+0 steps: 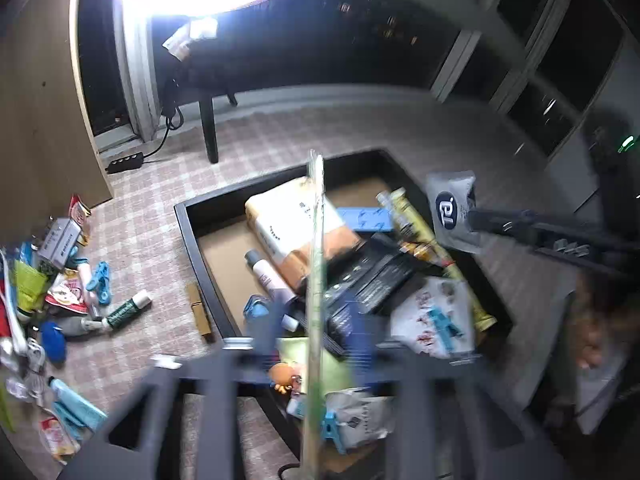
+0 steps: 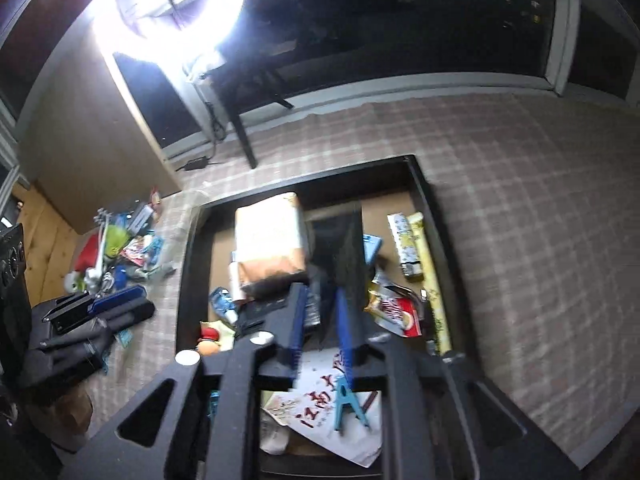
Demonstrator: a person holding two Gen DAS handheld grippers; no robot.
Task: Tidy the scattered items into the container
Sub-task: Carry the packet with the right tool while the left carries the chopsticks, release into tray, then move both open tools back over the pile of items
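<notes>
left gripper [image 1: 316, 344]: apart, thin clear-green strip between | right gripper [image 2: 320, 320]: apart, flat dark slab between | rectangular black tray [image 1: 188, 232]

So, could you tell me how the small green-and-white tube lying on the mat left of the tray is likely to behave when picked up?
The green-and-white tube looks round and lies flat on the checked mat, so a nudge would probably roll it. It is small, so likely light. Its surface seems smooth, so the tongs might slip unless they close across its middle.

Plaid floor [image 1: 360, 128] — black container [image 1: 188, 232], scattered items [image 1: 68, 280]
</notes>
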